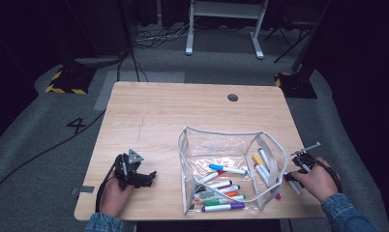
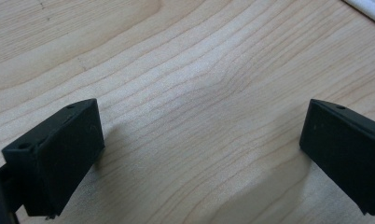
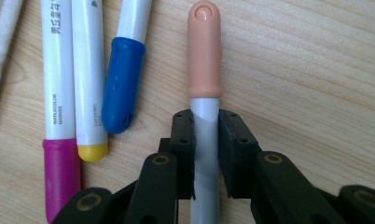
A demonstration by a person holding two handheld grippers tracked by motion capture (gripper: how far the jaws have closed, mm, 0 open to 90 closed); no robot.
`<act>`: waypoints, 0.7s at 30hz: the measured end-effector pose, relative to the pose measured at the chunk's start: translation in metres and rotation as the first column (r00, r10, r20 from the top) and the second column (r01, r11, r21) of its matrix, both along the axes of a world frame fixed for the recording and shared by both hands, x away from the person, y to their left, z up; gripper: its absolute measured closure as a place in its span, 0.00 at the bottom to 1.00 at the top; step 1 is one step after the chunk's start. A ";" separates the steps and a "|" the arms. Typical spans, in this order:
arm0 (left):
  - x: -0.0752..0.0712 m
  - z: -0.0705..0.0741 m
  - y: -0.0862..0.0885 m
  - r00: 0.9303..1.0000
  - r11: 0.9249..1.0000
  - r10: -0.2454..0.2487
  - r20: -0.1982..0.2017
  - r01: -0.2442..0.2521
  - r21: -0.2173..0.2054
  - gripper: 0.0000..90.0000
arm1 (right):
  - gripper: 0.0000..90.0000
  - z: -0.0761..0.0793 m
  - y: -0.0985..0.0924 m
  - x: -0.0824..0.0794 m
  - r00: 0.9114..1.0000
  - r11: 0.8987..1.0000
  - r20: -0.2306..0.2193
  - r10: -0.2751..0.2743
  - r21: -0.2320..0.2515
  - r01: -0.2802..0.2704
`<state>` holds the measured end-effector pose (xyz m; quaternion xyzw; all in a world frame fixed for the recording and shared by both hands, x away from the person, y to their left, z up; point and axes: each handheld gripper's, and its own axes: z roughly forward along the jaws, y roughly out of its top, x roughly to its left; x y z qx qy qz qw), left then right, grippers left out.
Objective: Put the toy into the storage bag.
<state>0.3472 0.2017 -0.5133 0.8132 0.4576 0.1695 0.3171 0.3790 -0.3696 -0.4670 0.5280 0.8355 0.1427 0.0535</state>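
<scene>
In the right gripper view my right gripper [image 3: 205,116] is shut on the white barrel of a marker [image 3: 204,51] with a peach cap, which lies on the wooden table. In the high view the right gripper [image 1: 293,178] sits at the table's right edge, just right of a clear zip pouch [image 1: 221,142]. My left gripper [image 1: 150,175] rests near the front left of the table. Its jaws stand wide open over bare wood [image 2: 199,135], with nothing between them.
Three more markers lie left of the held one: magenta-capped [image 3: 59,168], yellow-capped [image 3: 91,149] and blue-capped [image 3: 122,84]. Several markers [image 1: 221,195] lie inside the open pouch. A round cable hole [image 1: 232,97] is at the table's back.
</scene>
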 end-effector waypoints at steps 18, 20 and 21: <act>0.000 0.000 0.000 1.000 1.000 0.000 0.000 0.000 0.000 0.00 | 0.86 0.082 -0.005 0.002 0.985 0.992 0.171 0.036 0.110 -0.056; 0.000 0.000 0.000 1.000 1.000 0.000 0.000 0.000 0.000 0.00 | 0.86 0.093 -0.005 0.002 0.980 0.991 0.196 0.044 0.117 -0.068; 0.000 0.000 0.000 1.000 1.000 0.000 0.000 0.000 0.000 0.00 | 0.86 0.097 -0.004 0.001 0.978 0.990 0.202 0.049 0.121 -0.075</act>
